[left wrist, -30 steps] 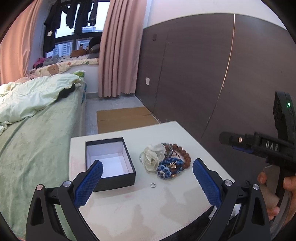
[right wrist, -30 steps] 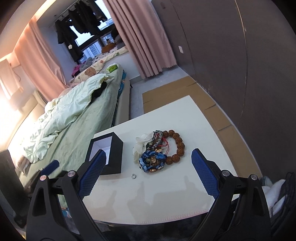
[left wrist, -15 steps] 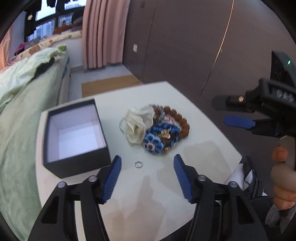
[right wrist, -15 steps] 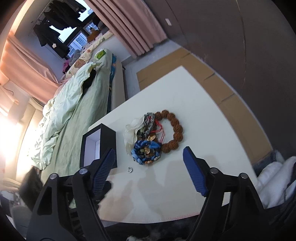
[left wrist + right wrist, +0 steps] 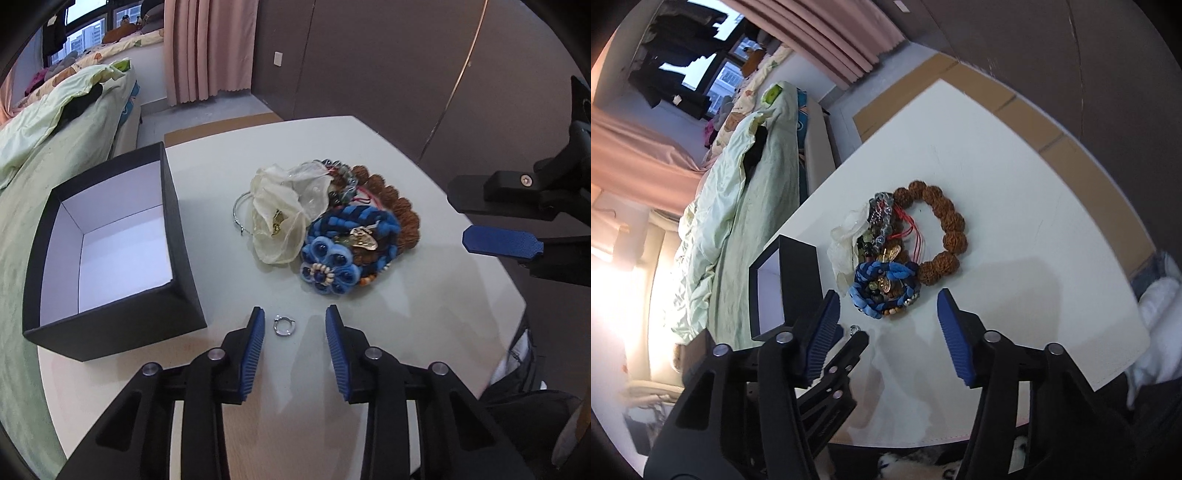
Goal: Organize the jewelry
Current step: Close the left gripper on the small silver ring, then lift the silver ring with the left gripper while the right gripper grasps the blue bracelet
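Small silver ring (image 5: pixel 283 326), flat, ungrasped

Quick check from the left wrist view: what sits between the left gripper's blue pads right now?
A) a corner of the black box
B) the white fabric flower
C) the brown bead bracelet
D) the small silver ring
D: the small silver ring lies on the table between the open fingers of the left gripper, not yet touched, apart from the jewelry pile and the black box.

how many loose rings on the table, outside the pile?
1. The small silver ring lies on the white table between the left claw fingers, apart from the jewelry pile, which may hide more.
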### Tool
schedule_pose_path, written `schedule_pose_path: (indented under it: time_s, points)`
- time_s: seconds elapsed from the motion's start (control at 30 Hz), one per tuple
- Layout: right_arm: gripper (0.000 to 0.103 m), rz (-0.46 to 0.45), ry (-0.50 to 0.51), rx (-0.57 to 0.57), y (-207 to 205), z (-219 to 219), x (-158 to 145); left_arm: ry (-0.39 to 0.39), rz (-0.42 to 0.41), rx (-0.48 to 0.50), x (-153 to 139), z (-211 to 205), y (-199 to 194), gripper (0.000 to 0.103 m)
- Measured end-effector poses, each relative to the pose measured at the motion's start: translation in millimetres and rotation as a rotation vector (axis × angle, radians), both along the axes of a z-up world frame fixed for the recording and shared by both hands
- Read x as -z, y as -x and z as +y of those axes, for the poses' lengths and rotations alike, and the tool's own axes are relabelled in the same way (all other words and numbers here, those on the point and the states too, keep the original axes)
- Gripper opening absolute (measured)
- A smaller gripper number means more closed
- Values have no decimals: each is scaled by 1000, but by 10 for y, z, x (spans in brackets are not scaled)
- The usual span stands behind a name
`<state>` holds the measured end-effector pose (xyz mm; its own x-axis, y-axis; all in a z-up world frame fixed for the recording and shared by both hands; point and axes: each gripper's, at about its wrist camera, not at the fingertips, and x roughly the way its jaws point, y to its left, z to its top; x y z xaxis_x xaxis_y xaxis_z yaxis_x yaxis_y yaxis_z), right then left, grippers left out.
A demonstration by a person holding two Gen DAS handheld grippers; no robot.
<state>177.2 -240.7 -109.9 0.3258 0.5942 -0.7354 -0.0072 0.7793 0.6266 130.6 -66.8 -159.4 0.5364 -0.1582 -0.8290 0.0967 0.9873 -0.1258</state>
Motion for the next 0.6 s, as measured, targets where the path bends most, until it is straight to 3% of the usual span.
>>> schedule_pose_path:
  time_s: [0.13,0.23,0.33,0.6]
  points:
    - [49,54,-47,4,-54,-5,98,-48,-3,-2,18,-57,-21,24]
    - [49,100,-98,-2,-117,7,190,-115,10,-12,12,-106,-44,10]
    - [49,126,-126,0,-160,28,242,-16,38,-24,-12,-34,-95,10]
    - [49,139,-196,49,-261,49,279,30,-65,-30,-439,18,-104,10]
